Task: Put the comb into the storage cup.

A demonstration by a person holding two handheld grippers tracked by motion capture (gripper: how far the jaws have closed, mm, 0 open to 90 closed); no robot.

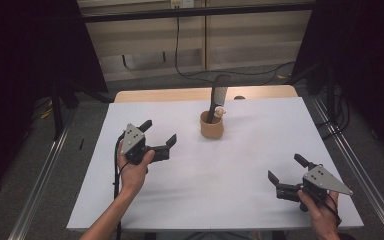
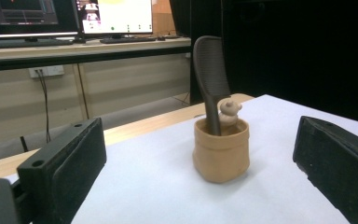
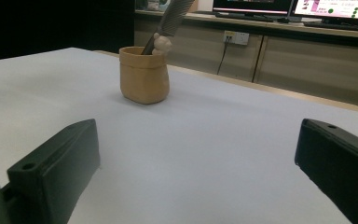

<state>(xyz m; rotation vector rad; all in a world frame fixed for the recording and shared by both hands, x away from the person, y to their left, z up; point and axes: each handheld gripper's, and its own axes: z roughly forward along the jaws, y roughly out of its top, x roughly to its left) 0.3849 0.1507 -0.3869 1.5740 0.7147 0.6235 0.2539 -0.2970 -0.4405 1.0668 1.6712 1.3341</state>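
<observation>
**Both tongs wide, pouch and comb between them at the far centre**

High view: my left tongs (image 1: 159,133) rest over the left half of the white counter (image 1: 230,190), jaws spread wide and holding nothing. They face the tan pouch (image 1: 212,126), which stands upright near the counter's far edge, a little apart from them. A dark comb (image 1: 216,100) stands in the pouch, leaning slightly, with a small pale figure (image 1: 220,111) beside it at the rim.

My right tongs (image 1: 287,167) lie near the front right corner, also wide and holding nothing, well apart from the pouch.

Left gripper view: the pouch (image 2: 221,149) sits between my two black jaws, farther off and untouched, the comb (image 2: 211,74) rising above it.

Right gripper view: the pouch (image 3: 144,74) stands farther off, up and to the left.
</observation>
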